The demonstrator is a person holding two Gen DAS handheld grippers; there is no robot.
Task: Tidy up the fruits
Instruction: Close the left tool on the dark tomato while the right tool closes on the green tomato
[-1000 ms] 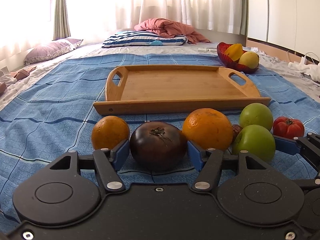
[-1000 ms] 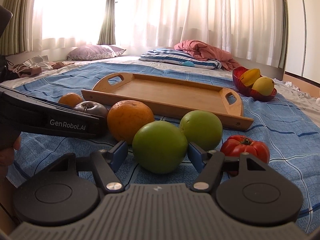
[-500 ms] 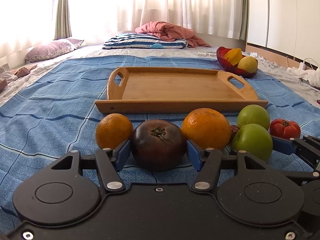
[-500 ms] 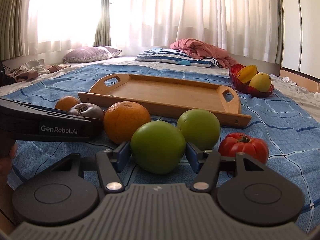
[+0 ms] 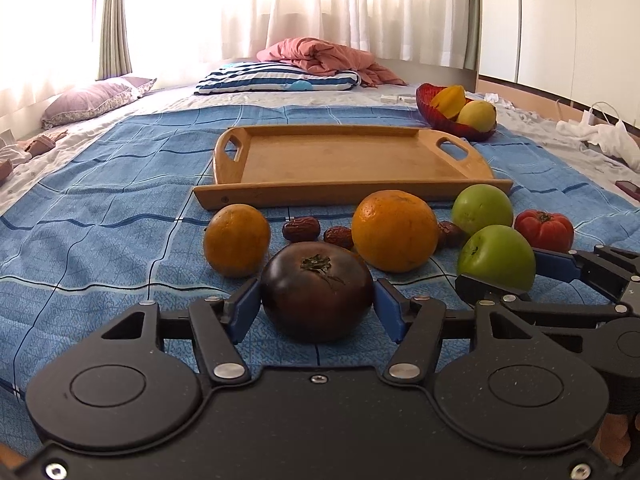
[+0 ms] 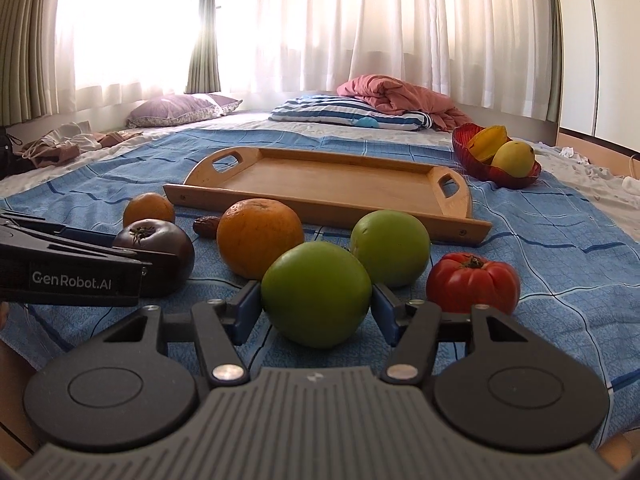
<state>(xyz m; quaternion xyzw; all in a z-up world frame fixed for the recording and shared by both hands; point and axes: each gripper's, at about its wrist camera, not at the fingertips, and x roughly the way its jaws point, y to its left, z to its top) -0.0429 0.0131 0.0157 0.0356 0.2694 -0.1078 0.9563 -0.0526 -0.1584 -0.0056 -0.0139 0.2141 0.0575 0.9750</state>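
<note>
Lifted slightly since a second ago, the left hand-held gripper (image 5: pixel 318 312) pinches the dark tomato (image 5: pixel 317 290), exposing dates (image 5: pixel 301 229) behind it. At lower centre of its view, the right hand-held gripper (image 6: pixel 316 312), whose jaws have narrowed, clamps the near green fruit (image 6: pixel 316 294). Little is done: the wooden tray (image 5: pixel 348 196) holds nothing, and oranges (image 5: pixel 394 230), the red tomato (image 6: pixel 473 282) and the second green fruit (image 6: pixel 391 247) lie on the bed (image 5: pixel 100 220).
</note>
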